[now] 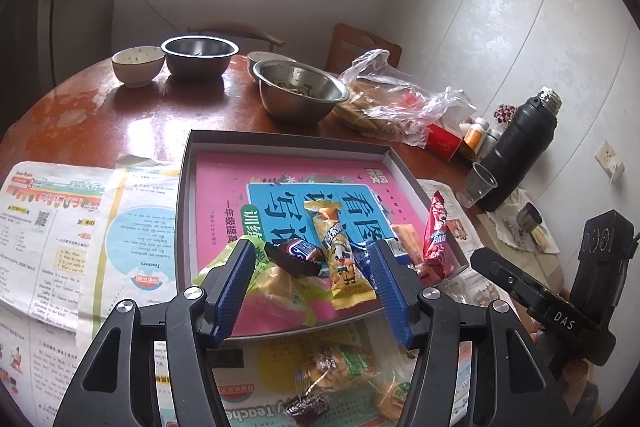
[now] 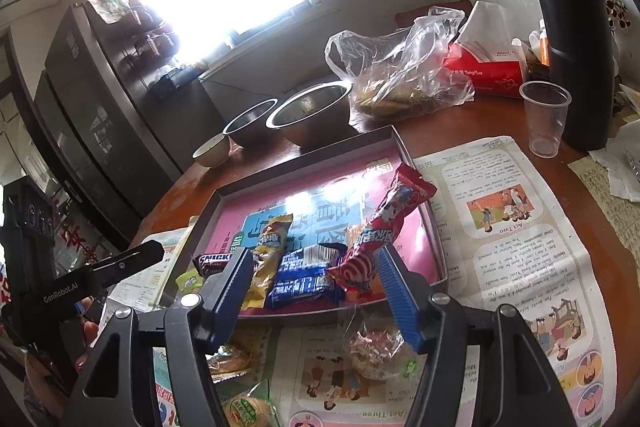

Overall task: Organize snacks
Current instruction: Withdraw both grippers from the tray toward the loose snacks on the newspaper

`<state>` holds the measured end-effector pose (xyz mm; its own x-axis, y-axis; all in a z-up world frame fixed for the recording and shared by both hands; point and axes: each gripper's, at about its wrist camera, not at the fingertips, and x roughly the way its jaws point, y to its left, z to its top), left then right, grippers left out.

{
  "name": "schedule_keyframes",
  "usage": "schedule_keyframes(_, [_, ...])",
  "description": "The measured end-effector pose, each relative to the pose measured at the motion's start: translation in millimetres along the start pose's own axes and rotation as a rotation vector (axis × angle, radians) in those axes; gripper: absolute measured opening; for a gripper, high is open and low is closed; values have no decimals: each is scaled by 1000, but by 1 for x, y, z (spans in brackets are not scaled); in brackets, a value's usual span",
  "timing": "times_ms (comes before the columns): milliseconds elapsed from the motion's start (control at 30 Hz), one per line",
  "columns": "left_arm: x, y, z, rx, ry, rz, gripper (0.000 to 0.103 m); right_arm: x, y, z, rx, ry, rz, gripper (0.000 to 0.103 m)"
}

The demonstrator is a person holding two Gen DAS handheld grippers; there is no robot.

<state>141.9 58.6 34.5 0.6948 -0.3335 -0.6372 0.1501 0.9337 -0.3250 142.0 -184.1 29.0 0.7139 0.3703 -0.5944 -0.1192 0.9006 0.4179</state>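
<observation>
Left gripper (image 1: 312, 259) jaws apart above tray (image 1: 288, 143); Snickers bar (image 1: 298, 257), yellow packet (image 1: 338, 247) inside.

Black flask (image 2: 568, 39) top cut off by edge.

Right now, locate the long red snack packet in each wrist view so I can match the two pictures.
Left wrist: the red snack packet leans on the tray's right wall, right of centre.
Right wrist: the packet runs diagonally across the middle.
Shared landmark: the black flask beside the clear plastic cup.
</observation>
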Motion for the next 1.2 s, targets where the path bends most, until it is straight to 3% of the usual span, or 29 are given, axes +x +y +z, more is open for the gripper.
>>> schedule_keyframes(1200, [-28,-16,-22,50,16,37,65,-26,9,-25,-49,-10,61,72])
